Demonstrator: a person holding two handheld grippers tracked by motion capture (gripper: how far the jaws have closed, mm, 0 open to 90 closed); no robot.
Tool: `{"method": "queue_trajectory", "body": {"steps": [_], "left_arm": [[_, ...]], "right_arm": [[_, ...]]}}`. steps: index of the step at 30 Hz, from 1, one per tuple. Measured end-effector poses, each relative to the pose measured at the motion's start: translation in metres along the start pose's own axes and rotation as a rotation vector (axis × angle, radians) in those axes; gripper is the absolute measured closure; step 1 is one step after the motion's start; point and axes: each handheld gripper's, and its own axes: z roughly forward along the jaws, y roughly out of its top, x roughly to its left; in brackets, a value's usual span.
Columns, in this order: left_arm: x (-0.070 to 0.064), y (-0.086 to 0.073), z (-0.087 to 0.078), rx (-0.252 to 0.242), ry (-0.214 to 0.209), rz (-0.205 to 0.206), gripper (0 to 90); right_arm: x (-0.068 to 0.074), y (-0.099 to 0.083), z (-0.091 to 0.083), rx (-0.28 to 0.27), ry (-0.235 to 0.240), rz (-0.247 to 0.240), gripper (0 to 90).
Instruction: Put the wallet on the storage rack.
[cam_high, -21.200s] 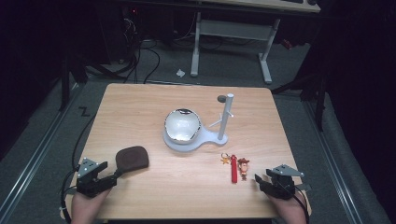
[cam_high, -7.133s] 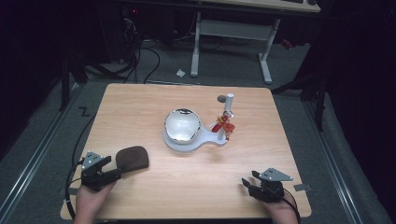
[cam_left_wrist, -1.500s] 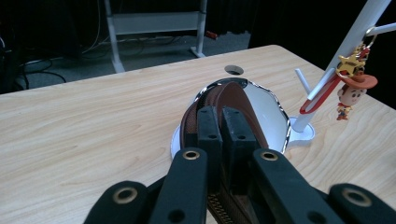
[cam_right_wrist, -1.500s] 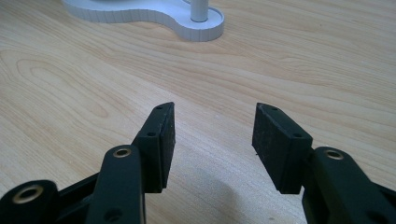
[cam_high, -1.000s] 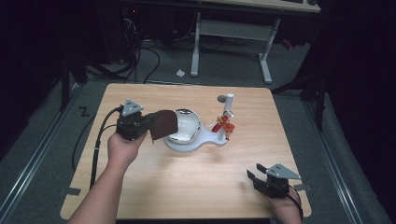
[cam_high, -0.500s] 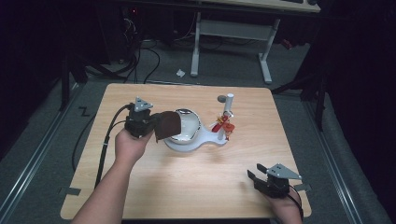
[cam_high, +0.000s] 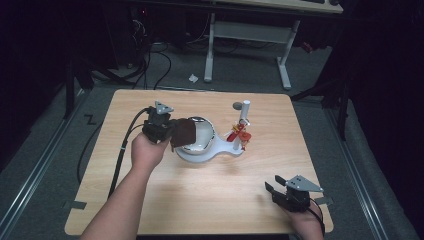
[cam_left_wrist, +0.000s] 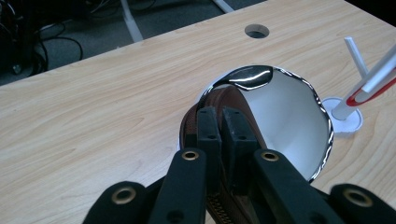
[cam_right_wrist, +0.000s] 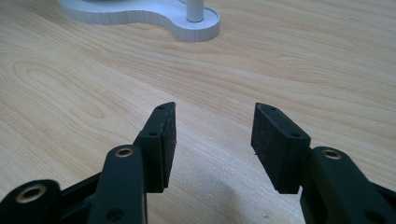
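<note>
Left gripper (cam_high: 167, 131) clamps the brown pouch (cam_high: 183, 133) by its edge, holding it over the shiny bowl (cam_left_wrist: 285, 121) mid-table, likely to drop it in. Right gripper (cam_right_wrist: 212, 140) idles open near the table's (cam_high: 225, 190) front right corner, clear.

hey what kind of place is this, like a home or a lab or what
Likely a lab or recording workspace: a bare wooden table in a dark room, loose cables on the floor behind it, and a person's handheld left gripper with a trailing cable.

Table evenly lit, surroundings dark — bowl (cam_left_wrist: 280, 116) glare, sharp focus
</note>
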Motion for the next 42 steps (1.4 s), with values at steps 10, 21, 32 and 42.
{"method": "queue_trajectory", "body": {"steps": [10,21,32,42], "left_arm": [[-0.012,0.010,0.018,0.022,0.035,0.011,86.3],[-0.019,0.012,0.034,0.028,0.051,0.004,86.0],[-0.021,0.012,0.039,0.009,0.051,-0.019,79.0],[-0.018,0.012,0.031,-0.035,0.028,-0.034,66.5]], "right_arm": [[-0.001,0.000,0.000,0.004,0.003,0.000,50.5],[0.000,0.000,0.000,0.002,0.006,-0.004,50.5],[0.000,0.000,0.000,0.001,0.007,-0.006,50.5],[0.001,0.000,0.001,0.003,0.008,-0.010,50.0]]}}
